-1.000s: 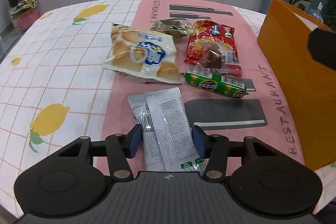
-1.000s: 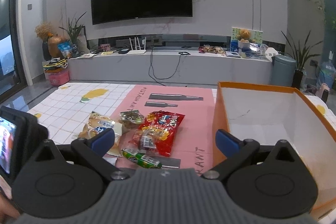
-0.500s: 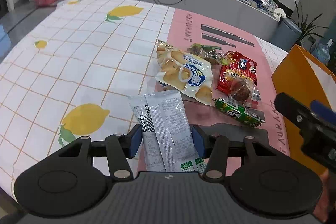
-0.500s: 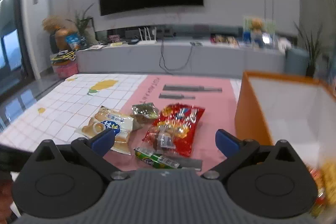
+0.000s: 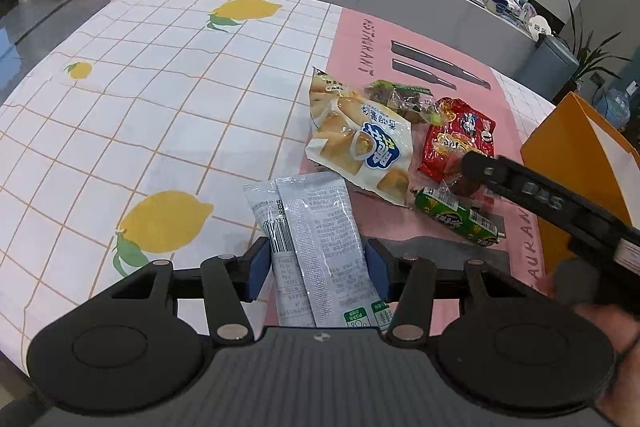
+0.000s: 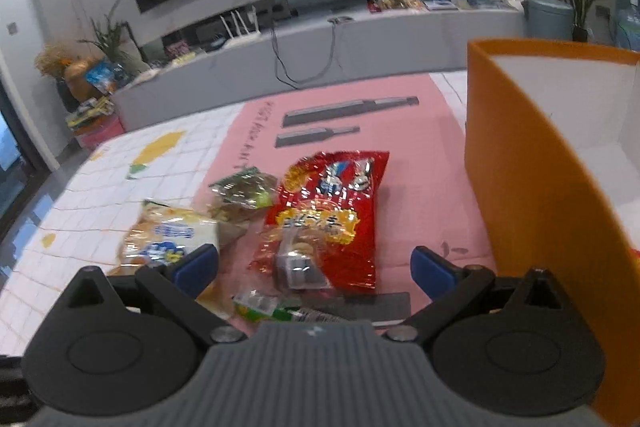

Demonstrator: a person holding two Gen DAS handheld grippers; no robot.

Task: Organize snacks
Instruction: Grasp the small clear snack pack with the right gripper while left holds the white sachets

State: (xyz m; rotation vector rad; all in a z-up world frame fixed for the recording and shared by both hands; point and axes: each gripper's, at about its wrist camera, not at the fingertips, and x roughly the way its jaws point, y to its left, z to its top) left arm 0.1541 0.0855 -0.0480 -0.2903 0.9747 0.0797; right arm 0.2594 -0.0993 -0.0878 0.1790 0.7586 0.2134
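A lemon-print cloth and pink mat cover the bench [image 5: 168, 115]. The left hand-held gripper [image 5: 317, 269] still pinches two gray packets [image 5: 312, 239], now lifted back from the pile. The right hand-held gripper [image 6: 314, 265], jaws spread and empty, has swung down over the red bag [image 6: 328, 211] mid-frame, likely the next pick. The orange box [image 6: 532, 155] stands right.

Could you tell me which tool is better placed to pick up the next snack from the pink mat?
The right tool: it is open and empty, above the red snack bag. The left tool is shut on the grey packet.
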